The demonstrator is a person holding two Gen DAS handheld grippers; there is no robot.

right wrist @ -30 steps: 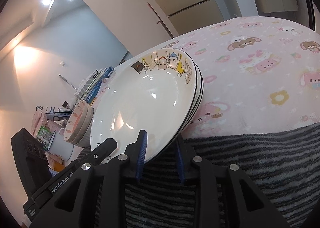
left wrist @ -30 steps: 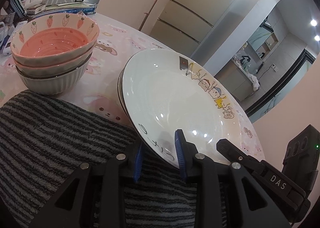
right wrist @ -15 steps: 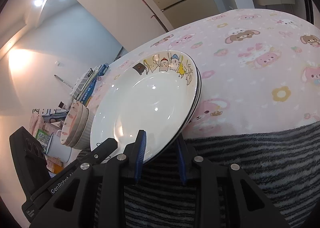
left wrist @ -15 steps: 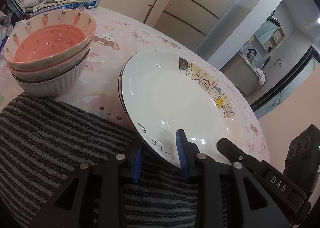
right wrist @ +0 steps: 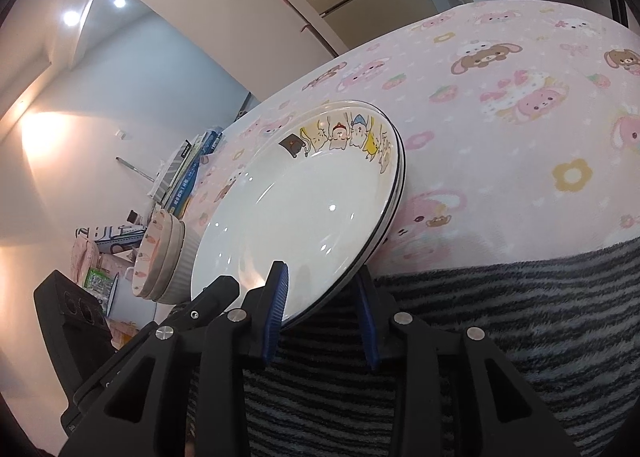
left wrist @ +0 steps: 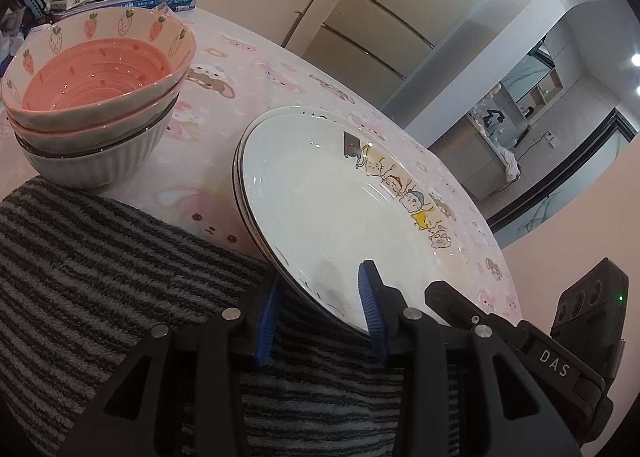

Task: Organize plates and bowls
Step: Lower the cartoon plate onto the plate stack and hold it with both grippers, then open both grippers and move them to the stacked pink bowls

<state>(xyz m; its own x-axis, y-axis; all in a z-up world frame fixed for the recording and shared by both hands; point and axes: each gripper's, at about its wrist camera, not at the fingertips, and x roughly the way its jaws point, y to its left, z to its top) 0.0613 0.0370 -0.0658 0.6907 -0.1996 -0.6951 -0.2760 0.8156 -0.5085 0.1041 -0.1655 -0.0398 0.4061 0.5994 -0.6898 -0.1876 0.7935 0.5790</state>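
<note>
left wrist view: left tongs and right tongs both clamp glossy round plate stack, ribbed bowls near.

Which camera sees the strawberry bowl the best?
The left wrist view: the strawberry bowl is big and near, showing its pink inside and strawberry rim, stacked on top of other bowls. In the right wrist view the strawberry bowl is small, seen from the side, partly hidden behind the plates.

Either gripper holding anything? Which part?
Both grip the stack of white cartoon-printed ceramic plates by its near rim: left gripper and right gripper, one finger above, one below.
</note>
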